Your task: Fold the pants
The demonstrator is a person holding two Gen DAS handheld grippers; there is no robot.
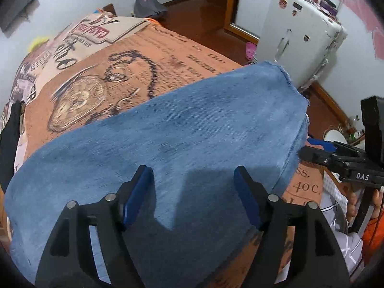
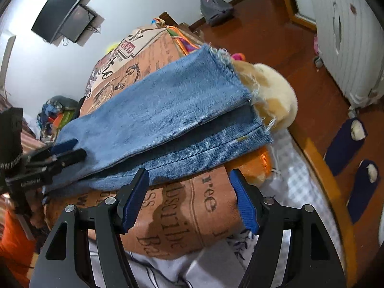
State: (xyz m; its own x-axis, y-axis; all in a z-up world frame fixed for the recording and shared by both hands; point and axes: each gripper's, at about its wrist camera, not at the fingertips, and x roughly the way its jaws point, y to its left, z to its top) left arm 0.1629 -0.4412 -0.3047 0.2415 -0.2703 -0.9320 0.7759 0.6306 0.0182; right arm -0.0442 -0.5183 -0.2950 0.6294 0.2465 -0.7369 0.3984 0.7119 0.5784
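Left wrist view: the left hand-held gripper (image 1: 193, 198) hovers over the blue pants (image 1: 168, 132) with its blue pads spread wide and nothing between them. The denim lies flat on the printed blanket (image 1: 100, 76) covering the bed, running from under this gripper away toward the bed's far right edge, where a frayed hem (image 1: 285, 72) shows. The right hand-held gripper (image 1: 316, 154) comes in from the right, its tips just beside the pants' right edge; from here I cannot tell whether they touch the cloth. A white cabinet (image 1: 300, 40) stands on the floor beyond.

Right wrist view: the right hand-held gripper (image 2: 190, 198) has its jaws apart and empty, poised above bare blanket (image 2: 182, 216) near the bed's front edge, just short of the pants' (image 2: 168, 110) near long side. The pants look already doubled leg on leg: two layers are stacked, both frayed hems (image 2: 240, 81) together at the bed's far right edge beside a plush toy (image 2: 276, 96). The long axis runs from the near left, where the left hand-held gripper (image 2: 72, 148) sits at the edge of the denim, to those hems. Its fingers look close together, but whether they pinch cloth is unclear.

Judged from this, the legs were stacked so the next fold can shorten the length, and both tools are open and low to take an end.
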